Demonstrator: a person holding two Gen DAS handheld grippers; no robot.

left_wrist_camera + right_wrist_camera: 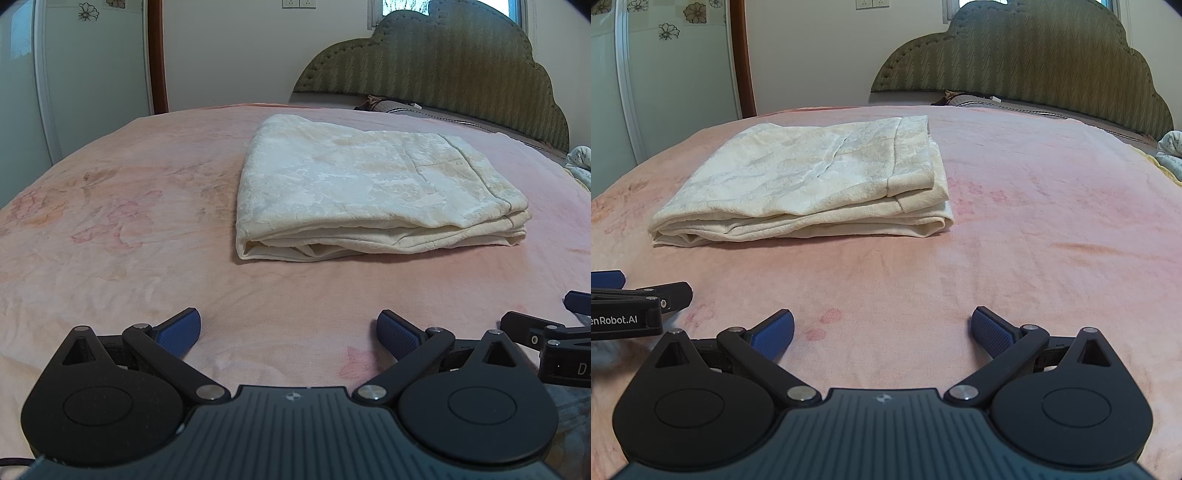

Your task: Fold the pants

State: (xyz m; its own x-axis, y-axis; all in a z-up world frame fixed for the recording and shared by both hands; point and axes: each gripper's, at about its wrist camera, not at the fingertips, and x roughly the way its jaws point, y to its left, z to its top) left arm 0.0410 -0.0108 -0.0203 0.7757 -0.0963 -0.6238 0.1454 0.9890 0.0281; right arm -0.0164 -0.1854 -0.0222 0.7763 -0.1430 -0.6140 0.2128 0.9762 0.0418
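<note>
Left wrist view: pants [373,192], cream, textured jacquard-like weave, folded into a thick rectangular stack of several layers, lying flat on the bed [110,229]. Layer edges show along the near side; rounded fold at the left end, hemmed edges at the right. The bed cover is pink, plush, with a faint floral print and shallow wrinkles. Left gripper [289,334] low over the cover, jaws spread wide, blue ribbed pads [180,330] holding nothing. A bare strip of cover lies between the fingertips and the pants' near edge. Part of the right gripper [546,332] shows at the right margin. Headboard [443,62], olive, quilted, scalloped outline, behind the pants.

Right wrist view: pants [809,184] sit up and left of centre, stacked edges toward the camera, hem corners at the right end. Right gripper [882,334] jaws wide apart, nothing between the pads [991,334]. Open cover ahead and to the right of the stack. The left gripper [639,302] is just beside, at the left margin. Headboard [1034,55] at rear.
</note>
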